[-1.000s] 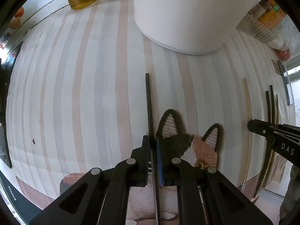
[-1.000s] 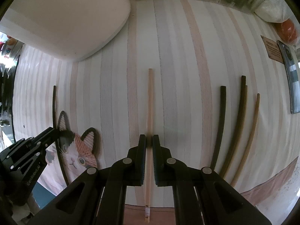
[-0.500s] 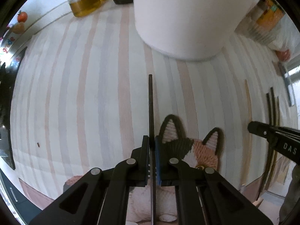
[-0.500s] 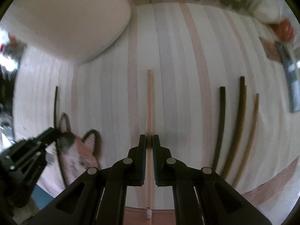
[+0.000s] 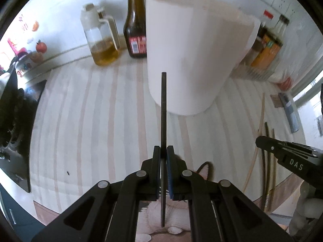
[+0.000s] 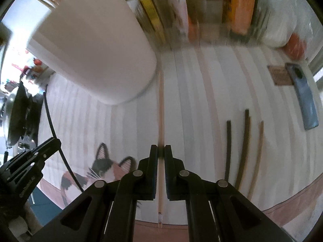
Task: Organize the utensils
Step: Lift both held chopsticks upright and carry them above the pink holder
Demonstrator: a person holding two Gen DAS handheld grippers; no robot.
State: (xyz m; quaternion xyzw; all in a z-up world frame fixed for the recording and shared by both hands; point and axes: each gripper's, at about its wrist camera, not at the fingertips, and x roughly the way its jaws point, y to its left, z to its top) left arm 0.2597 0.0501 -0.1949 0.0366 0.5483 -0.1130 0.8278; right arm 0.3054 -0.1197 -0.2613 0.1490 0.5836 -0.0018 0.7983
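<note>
I'm holding a dark chopstick (image 5: 163,121) clamped in the left gripper (image 5: 163,157), fingers closed tight on it, tip pointing toward the white utensil holder (image 5: 193,60). Right gripper (image 6: 160,155) is pinching a light wooden chopstick (image 6: 160,111) the same way. Three more chopsticks (image 6: 243,147) are lying on the striped table (image 5: 90,121), right of the cat mat (image 6: 105,171).

Only "DAS" can be read, in white letters on the black right claw (image 5: 260,142); the dark bottle (image 5: 135,28)'s red label is illegible.
</note>
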